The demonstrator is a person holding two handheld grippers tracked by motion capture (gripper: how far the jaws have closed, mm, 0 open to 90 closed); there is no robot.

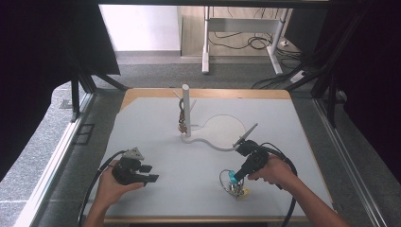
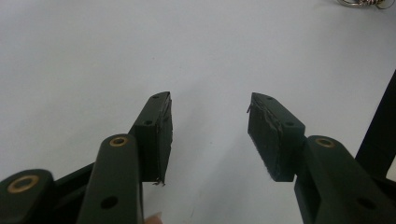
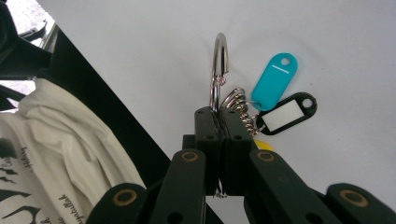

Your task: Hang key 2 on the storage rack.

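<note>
Key ring [image 3: 219, 70] pinched in right tool [image 3: 219, 122] tips.

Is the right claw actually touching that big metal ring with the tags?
Touching. The right gripper view shows the right claw shut on the metal ring, the ring's wire pinched between its two black jaws, with the tags dangling beside it.

Only the white post [image 1: 186, 109] and curved wire [image 1: 208, 143] interrupt the open tabletop [image 1: 283, 123].
</note>
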